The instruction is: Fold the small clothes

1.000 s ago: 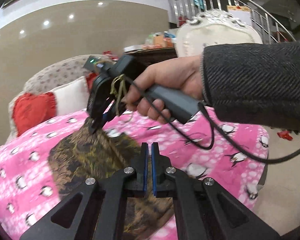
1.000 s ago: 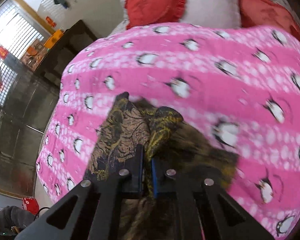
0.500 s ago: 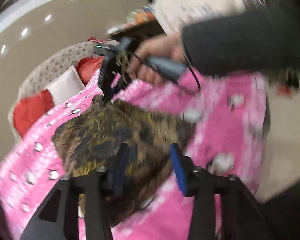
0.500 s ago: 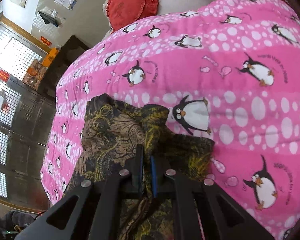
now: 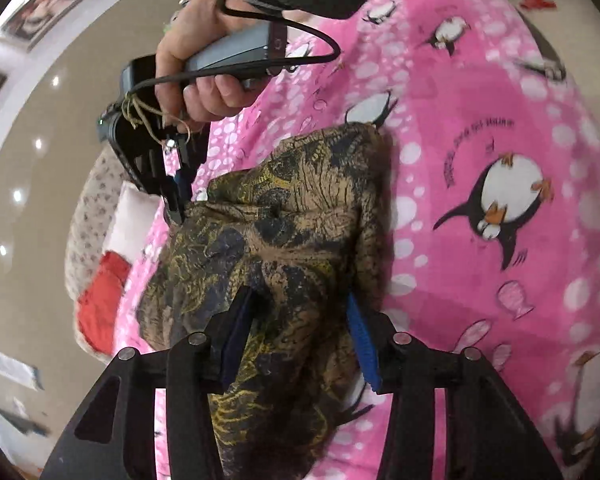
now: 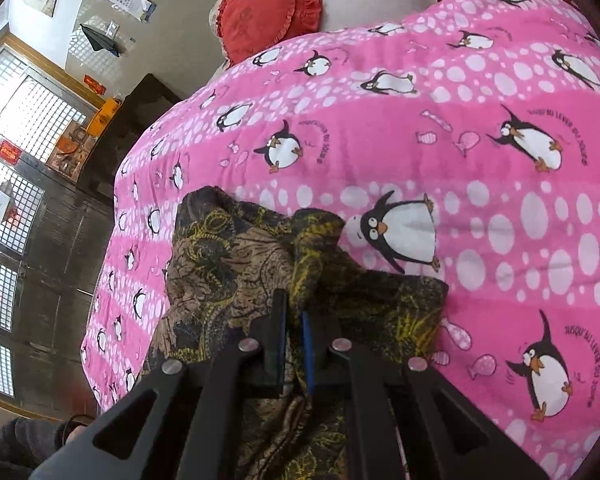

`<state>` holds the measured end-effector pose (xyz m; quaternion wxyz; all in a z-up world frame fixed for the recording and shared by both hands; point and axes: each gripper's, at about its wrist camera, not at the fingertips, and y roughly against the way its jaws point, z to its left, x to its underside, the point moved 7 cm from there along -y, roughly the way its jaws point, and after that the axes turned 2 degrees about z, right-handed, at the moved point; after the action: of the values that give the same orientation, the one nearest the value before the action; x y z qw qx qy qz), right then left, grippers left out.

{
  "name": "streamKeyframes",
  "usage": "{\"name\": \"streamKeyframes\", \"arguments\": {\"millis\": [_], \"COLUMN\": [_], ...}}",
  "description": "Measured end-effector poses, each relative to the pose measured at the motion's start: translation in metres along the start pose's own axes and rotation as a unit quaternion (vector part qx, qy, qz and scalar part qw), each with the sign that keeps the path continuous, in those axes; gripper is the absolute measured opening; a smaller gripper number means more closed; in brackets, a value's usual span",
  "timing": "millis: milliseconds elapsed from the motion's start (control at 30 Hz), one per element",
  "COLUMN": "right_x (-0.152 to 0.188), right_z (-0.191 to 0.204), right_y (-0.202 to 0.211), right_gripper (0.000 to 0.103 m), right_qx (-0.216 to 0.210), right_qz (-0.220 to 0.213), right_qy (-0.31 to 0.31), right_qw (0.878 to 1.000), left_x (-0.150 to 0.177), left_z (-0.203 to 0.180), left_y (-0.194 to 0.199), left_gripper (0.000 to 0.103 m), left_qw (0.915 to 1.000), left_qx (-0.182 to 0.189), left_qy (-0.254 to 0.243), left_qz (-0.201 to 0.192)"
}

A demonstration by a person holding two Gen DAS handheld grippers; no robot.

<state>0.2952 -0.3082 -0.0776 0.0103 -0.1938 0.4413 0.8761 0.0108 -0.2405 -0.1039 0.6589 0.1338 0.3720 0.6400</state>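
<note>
Garment: a brown and yellow patterned cloth lies crumpled on the pink penguin blanket of the bed.
Left gripper: its jaws are spread wide, one on each side of the cloth's near part, not pinching it.
Right gripper: its jaws are pressed together on a raised fold of the cloth.
Background: a red heart pillow sits beyond the blanket.
</note>
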Motion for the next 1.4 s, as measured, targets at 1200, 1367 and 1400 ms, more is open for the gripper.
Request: {"name": "streamKeyframes", "arguments": {"millis": [1200,1367,1400], "right_x": [0.102,0.147,0.152], "right_z": [0.106,0.098,0.071], "right_y": [0.073,0.020,0.004], "right_gripper": [0.051,0.044,0.031], "right_qx": [0.053,0.132,0.173], "right_qz": [-0.091,-0.032,-0.008], "right_qy": [0.217,0.269,0.252], "right_qw": [0.970,0.954,0.952], "left_x": [0.082,0.108,0.108], "left_z": [0.083,0.058,0.059], "left_y": [0.045,-0.010,-0.008], "left_gripper": [0.003,0.002,0.002], "left_qw": [0.9044,0.8525,0.8511], "left_qx": [0.098,0.179,0.178], "left_qy": [0.411,0.491,0.494], "left_qz": [-0.059,0.000,-0.006]}}
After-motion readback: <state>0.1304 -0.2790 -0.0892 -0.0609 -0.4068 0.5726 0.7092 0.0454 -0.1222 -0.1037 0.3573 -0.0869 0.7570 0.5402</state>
